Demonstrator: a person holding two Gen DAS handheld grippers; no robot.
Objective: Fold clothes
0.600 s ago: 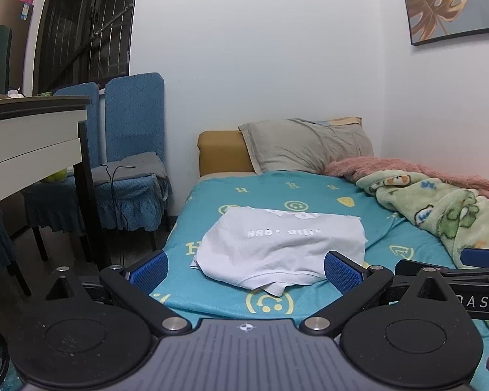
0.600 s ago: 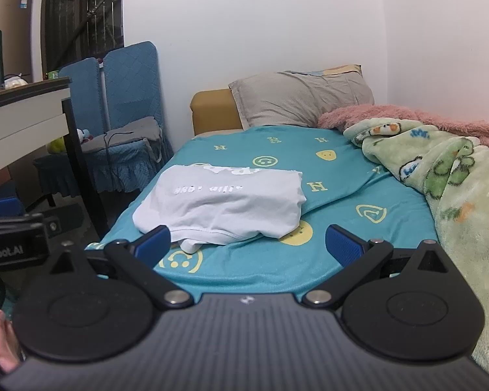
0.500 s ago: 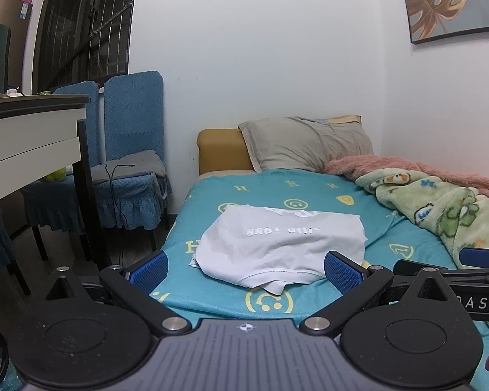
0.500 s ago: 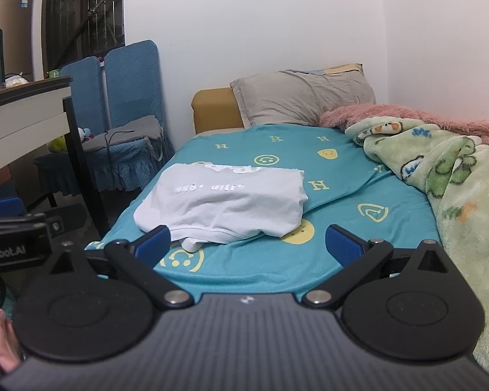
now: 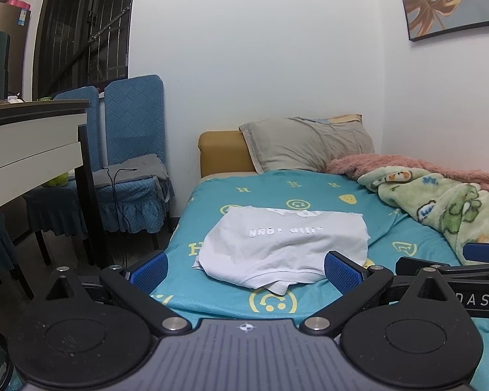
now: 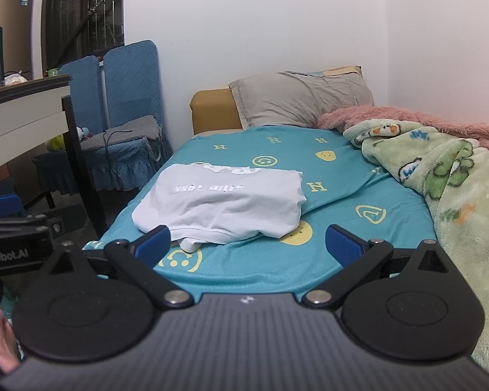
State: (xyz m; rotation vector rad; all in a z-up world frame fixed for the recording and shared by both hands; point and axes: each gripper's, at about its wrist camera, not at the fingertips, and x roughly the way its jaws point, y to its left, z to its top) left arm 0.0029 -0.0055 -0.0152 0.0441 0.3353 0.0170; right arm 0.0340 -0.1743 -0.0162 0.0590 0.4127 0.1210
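Left hand-held gripper (image 5: 246,268): jaws spread fully apart, blue pads clear of everything, nothing between them. It hangs short of the foot of the bed (image 5: 326,192), angled slightly downward toward the mattress.

Right hand-held gripper (image 6: 247,244): jaws likewise wide apart and empty, also short of the foot of the bed. Its black frame shows at the right edge of the left wrist view, just beside the left unit; the left unit's frame shows in turn at the left edge of the right wrist view.

Shirt (image 5: 283,244): white, folded into a rough rectangle, lying flat on the teal sheet toward the left side of the bed's near half. Faint white lettering runs across its upper layer. A hem and a small flap of fabric stick out at the near edge. Neither gripper touches it.

Pillow (image 5: 306,143): grey, propped against the yellow headboard (image 5: 225,153) at the far end.

Blanket (image 5: 440,202): green with cartoon print, bunched along the right side of the bed against the wall, with a pink fleece (image 5: 407,163) behind it.

Chairs (image 5: 130,150): two, blue-covered, standing left of the bed; a black cable lies over one seat.

Table (image 5: 32,137): white-edged, at far left, well apart from the shirt.

Part of a person's hand (image 6: 0,342) shows at the lower left of the right wrist view.
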